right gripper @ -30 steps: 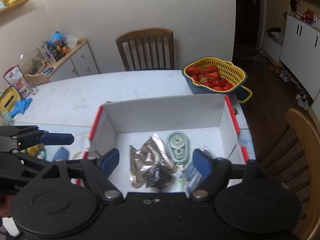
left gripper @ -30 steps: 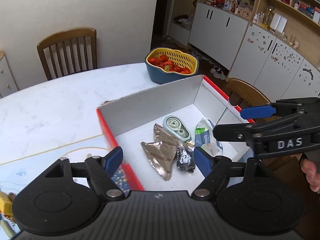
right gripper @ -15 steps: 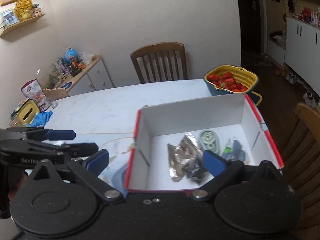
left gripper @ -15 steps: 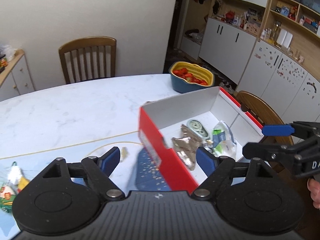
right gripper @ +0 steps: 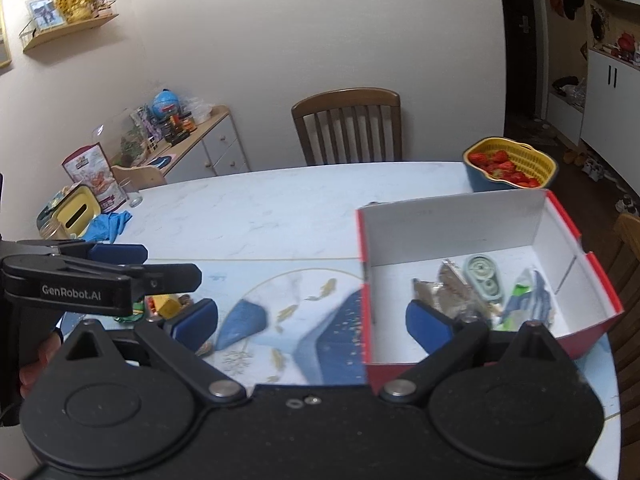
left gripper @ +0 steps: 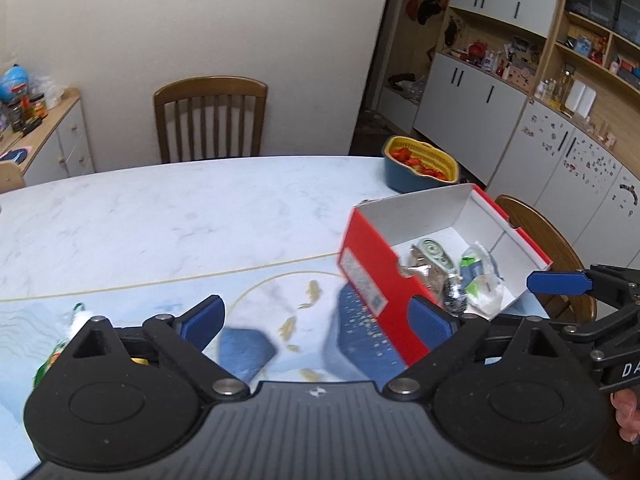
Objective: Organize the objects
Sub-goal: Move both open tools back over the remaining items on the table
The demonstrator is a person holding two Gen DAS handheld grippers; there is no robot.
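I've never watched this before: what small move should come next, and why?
Probably swing the left gripper, open and empty, toward the small items loose on the table; the red box already holds wrappers and a tape dispenser.

Plain cream wall [right gripper: 320,32] behind a slatted wooden chair [right gripper: 347,126] at the marble-white desk [left gripper: 168,216]. Low sideboard [right gripper: 208,142] at left, white cabinets [left gripper: 472,96] at right, dark floor [right gripper: 532,128] past the doorway.
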